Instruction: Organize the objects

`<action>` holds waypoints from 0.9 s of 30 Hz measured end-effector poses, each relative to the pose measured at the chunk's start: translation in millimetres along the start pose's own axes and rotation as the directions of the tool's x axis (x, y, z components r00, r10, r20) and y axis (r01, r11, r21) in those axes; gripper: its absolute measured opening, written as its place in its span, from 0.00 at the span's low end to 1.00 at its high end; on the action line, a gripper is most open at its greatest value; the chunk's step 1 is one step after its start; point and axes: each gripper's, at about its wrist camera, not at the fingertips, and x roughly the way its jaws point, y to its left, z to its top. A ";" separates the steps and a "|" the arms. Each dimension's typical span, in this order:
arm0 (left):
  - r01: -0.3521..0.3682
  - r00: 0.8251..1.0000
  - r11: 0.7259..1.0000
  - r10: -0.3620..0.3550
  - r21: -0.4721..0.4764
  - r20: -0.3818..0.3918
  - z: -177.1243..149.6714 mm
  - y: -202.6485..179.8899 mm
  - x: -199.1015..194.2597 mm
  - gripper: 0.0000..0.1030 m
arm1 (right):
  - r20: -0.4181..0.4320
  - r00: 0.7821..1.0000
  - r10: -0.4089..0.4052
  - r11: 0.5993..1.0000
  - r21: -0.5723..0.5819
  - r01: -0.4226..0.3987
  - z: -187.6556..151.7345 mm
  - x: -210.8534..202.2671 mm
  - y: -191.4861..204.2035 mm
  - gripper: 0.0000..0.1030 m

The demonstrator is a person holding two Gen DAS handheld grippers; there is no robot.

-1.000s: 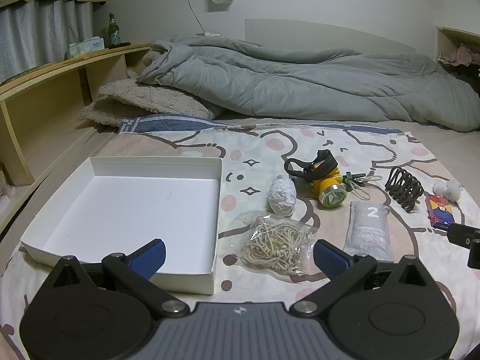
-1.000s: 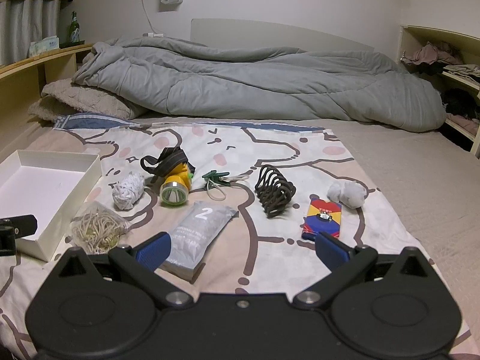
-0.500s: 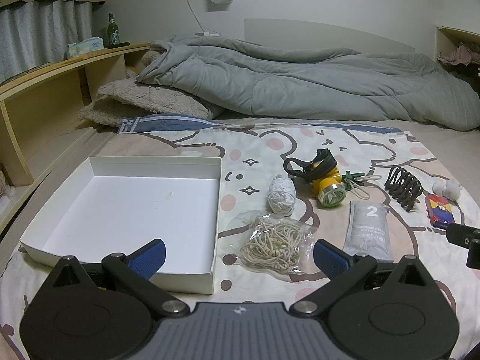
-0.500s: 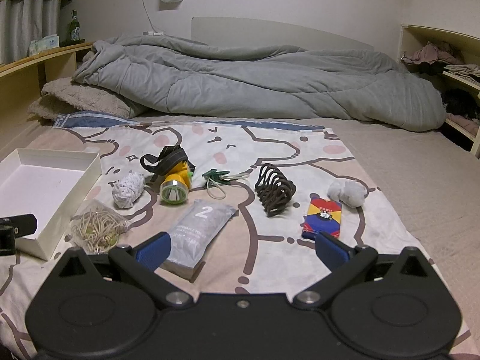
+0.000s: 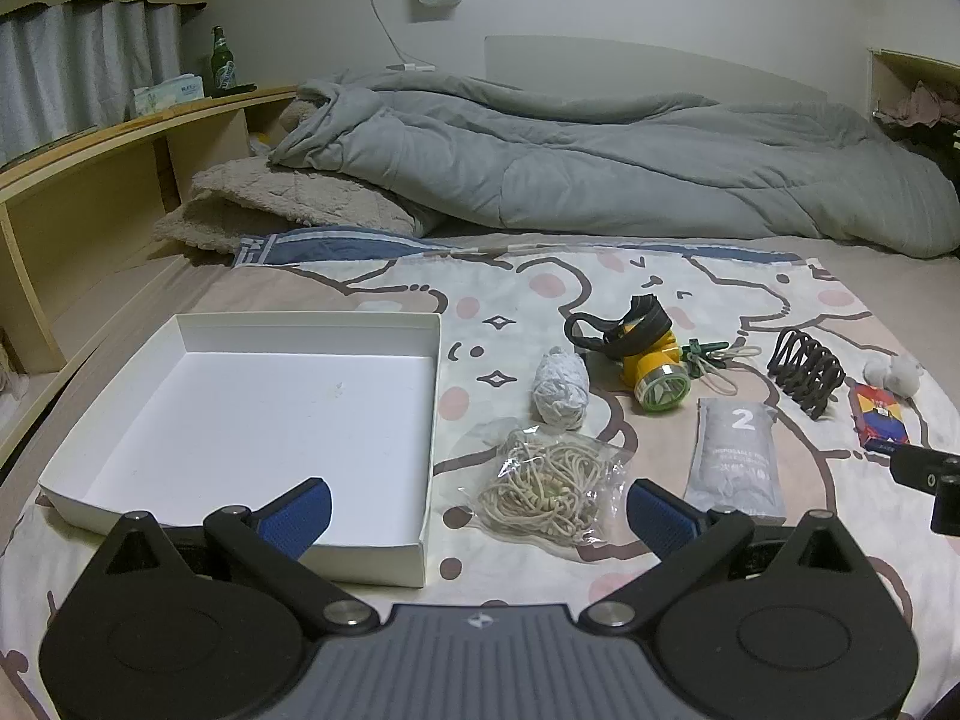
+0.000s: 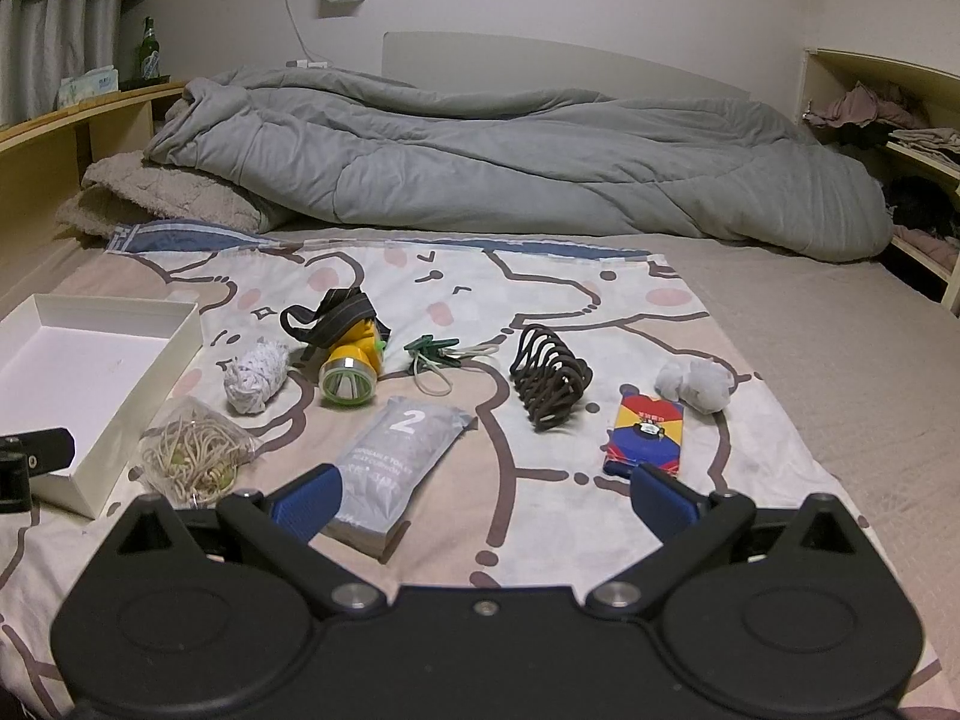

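Left wrist view: we hold the left gripper low over the bed, fingers wide and empty. The white box holds nothing, so we judge sorting not yet begun. The bag of cord lies just beside the box's right wall (nearest pick).

Right wrist view: the right gripper fingers are wide, empty. The grey pouch, headlamp, hair claw and card pack lie apart, leaving approach room
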 end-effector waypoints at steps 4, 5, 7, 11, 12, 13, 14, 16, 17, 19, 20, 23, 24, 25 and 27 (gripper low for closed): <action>0.001 1.000 1.000 -0.001 0.000 0.000 0.8 0.3 0.1 1.00 | -0.002 1.000 -0.001 1.000 -0.001 0.001 -0.3 -0.7 -0.4 1.00; 0.000 1.000 1.000 0.000 0.000 0.000 -0.1 -0.5 0.1 1.00 | -0.002 1.000 0.000 1.000 0.000 0.000 0.0 -0.3 -0.3 1.00; 0.001 1.000 1.000 -0.001 0.001 -0.001 1.0 0.5 0.1 1.00 | -0.002 1.000 -0.001 1.000 0.000 0.001 -0.1 0.2 -0.3 1.00; 0.001 1.000 1.000 -0.001 0.001 -0.001 1.3 0.5 0.2 1.00 | -0.004 1.000 -0.002 1.000 -0.001 0.002 0.0 -0.8 0.2 1.00; 0.001 1.000 1.000 -0.001 0.001 -0.002 0.9 0.2 0.2 1.00 | -0.004 1.000 -0.002 1.000 -0.001 0.002 -0.2 -1.0 0.1 1.00; 0.001 1.000 1.000 -0.001 0.001 -0.002 1.3 0.5 0.2 1.00 | -0.004 1.000 -0.001 1.000 -0.001 0.001 0.1 -0.4 0.1 1.00; 0.001 1.000 1.000 -0.001 0.001 -0.001 1.4 0.5 0.2 1.00 | -0.004 1.000 -0.002 1.000 -0.002 0.002 -0.1 -0.5 0.1 1.00; 0.002 1.000 1.000 -0.002 0.001 -0.002 1.6 0.6 0.3 1.00 | -0.005 1.000 -0.002 1.000 -0.003 0.002 -0.5 -1.0 0.2 1.00; 0.002 1.000 1.000 -0.002 0.001 -0.002 0.8 -0.1 0.4 1.00 | -0.007 1.000 -0.003 1.000 -0.002 0.003 0.1 0.2 0.5 1.00; 0.001 1.000 1.000 -0.001 0.001 -0.002 1.7 0.7 0.3 1.00 | -0.007 1.000 -0.003 1.000 -0.002 0.003 -0.1 -0.2 0.4 1.00; 0.002 1.000 1.000 -0.002 0.001 -0.003 1.8 0.7 0.3 1.00 | -0.007 1.000 -0.003 1.000 -0.002 0.003 0.2 0.3 0.5 1.00; 0.002 1.000 1.000 -0.002 0.002 -0.003 0.3 -0.7 1.9 1.00 | -0.008 1.000 -0.003 1.000 -0.002 0.003 0.0 -0.2 0.4 1.00; 0.002 1.000 1.000 -0.002 0.001 -0.003 0.0 -1.0 2.0 1.00 | -0.008 1.000 -0.003 1.000 -0.003 0.003 0.5 0.7 0.5 1.00; 0.002 1.000 1.000 -0.002 0.002 -0.003 0.5 -0.7 2.0 1.00 | -0.008 1.000 -0.003 1.000 -0.003 0.003 0.0 0.0 0.4 1.00; 0.002 1.000 1.000 -0.002 0.002 -0.003 0.2 -1.0 2.0 1.00 | -0.009 1.000 -0.004 1.000 -0.004 0.004 -0.1 0.3 0.4 1.00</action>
